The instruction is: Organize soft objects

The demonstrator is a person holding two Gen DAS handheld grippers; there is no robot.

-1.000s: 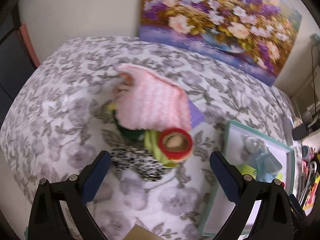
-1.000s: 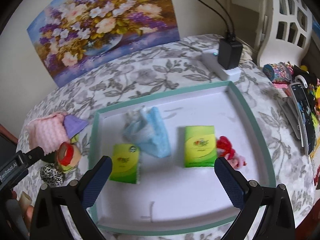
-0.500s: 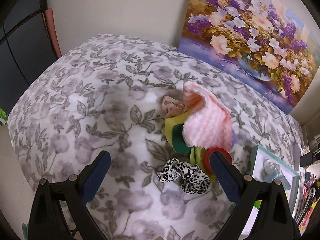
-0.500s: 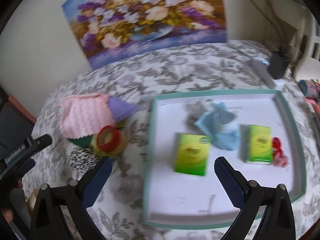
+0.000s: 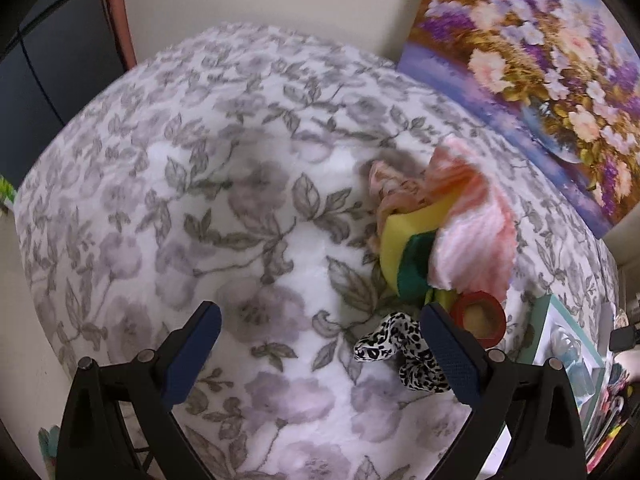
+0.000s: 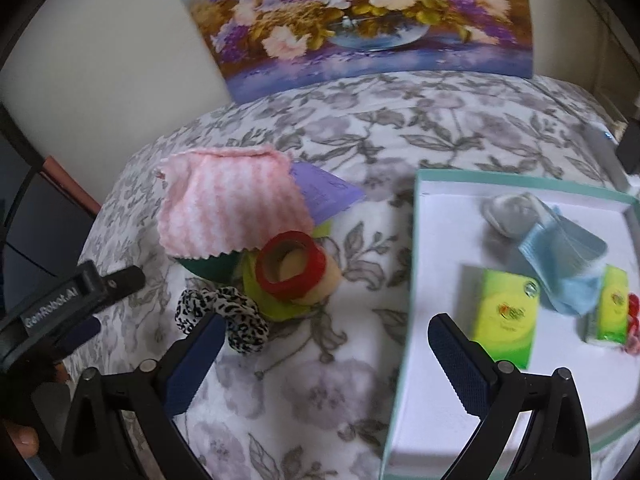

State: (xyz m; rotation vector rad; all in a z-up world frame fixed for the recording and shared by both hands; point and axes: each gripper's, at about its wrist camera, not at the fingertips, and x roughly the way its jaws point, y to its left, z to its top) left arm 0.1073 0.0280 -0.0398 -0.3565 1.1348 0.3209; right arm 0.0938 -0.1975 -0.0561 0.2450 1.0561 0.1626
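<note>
Hovering with jaws apart, the right claw (image 6: 322, 354) should probably centre over the leopard-print scrunchie (image 6: 224, 314) before pinching; left claw (image 5: 320, 354) also apart.

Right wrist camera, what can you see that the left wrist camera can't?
Only the right wrist view shows two green tissue packs and a blue cloth clearly inside the tray, plus a purple cloth. Only the left wrist view shows the peach cloth behind the pile and the bare stretch of tablecloth. Both show the pink cloth, red tape roll, leopard scrunchie and flower painting.
</note>
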